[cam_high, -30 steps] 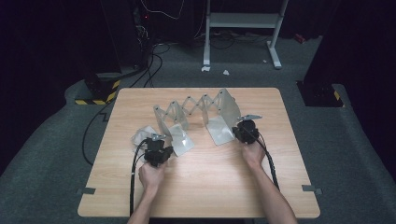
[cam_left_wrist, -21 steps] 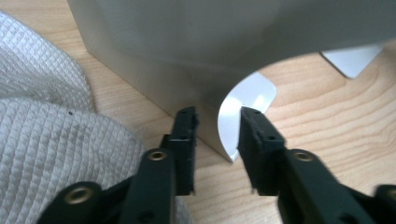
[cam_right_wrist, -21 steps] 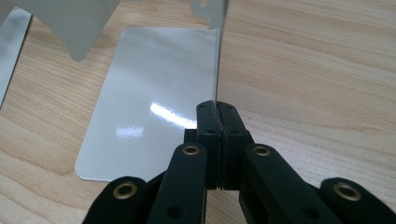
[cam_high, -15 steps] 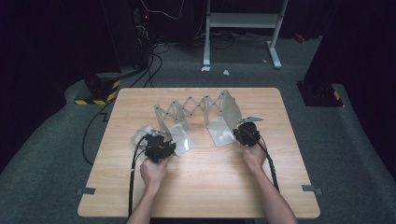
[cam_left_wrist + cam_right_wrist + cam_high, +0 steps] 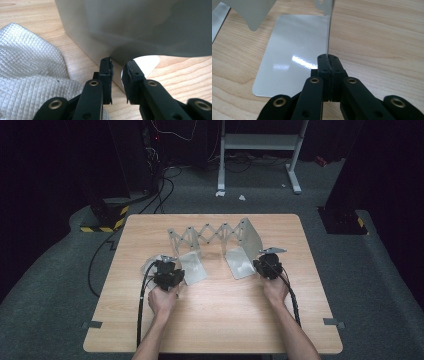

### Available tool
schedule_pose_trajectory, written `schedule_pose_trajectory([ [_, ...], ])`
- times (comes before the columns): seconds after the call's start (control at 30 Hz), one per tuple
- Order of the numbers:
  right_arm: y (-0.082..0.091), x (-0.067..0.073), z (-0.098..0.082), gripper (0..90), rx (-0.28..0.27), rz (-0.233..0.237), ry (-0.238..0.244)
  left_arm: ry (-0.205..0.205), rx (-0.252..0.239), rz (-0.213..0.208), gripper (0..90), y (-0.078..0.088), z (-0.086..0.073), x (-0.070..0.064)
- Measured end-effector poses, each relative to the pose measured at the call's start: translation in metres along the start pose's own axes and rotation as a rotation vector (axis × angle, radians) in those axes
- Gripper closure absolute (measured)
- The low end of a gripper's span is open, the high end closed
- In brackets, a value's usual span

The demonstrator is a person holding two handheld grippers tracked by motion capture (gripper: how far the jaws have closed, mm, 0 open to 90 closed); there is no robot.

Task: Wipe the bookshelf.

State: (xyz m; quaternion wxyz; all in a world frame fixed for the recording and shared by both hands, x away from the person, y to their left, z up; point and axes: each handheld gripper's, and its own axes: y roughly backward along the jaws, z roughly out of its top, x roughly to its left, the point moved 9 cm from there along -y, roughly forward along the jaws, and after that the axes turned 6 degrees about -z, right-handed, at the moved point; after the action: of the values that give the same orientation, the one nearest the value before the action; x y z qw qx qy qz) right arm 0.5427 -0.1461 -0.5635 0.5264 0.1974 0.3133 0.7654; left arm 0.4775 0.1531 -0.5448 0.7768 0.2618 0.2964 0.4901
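Folding metal rack [image 5: 210,234] sits mid-table, toward the far side of the table [image 5: 215,320], with the scissor lattice [image 5: 205,231] partly stretched between two L-shaped ends.

Right gripper [image 5: 327,58]: pressed together on the upright of the right end plate [image 5: 328,30], thin sheet pinched edge-on between the pads. Seen at the rack's right end in the high view [image 5: 267,265].

Left gripper [image 5: 117,66]: jaws just been closing, with the lower corner of the left end plate [image 5: 137,25] between them. Narrow gap showing there, pads not yet both pressing, so no real grip. Seen at the rack's left end in the high view [image 5: 167,272].

White cloth [image 5: 30,62] bunched just beside the left jaw, touching the gripper body.

Judged step: taking hold of both ends to slide the rack wider or narrower.

To do it well:
- Finish closing the left jaws squarely on the sheet, further in from the corner. A corner pinch is likely to slip or twist.
- Keep cloth out of the jaws.
- Keep the right pinch firm and low on the upright.
- Move both ends along the lattice line, bases flat on the wood.
- Pull evenly, as a lopsided pull is likely to skew the lattice or tip an end.
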Motion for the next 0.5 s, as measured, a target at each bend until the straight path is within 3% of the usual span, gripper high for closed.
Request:
schedule_pose_trajectory([
  [0.23, 0.008, -0.008, -0.007, 90.0, 0.001, -0.016, -0.016, -0.019, 0.019, 0.001, 80.5, -0.003, 0.006, 0.004],
  [0.4, 0.013, -0.014, -0.013, 90.0, -0.006, -0.034, -0.048, -0.008, 0.013, -0.029, 81.8, -0.007, 0.010, 0.009],
  [0.5, 0.015, -0.017, -0.015, 90.0, -0.007, -0.048, -0.072, -0.027, 0.035, -0.021, 82.6, -0.009, 0.014, 0.010],
])
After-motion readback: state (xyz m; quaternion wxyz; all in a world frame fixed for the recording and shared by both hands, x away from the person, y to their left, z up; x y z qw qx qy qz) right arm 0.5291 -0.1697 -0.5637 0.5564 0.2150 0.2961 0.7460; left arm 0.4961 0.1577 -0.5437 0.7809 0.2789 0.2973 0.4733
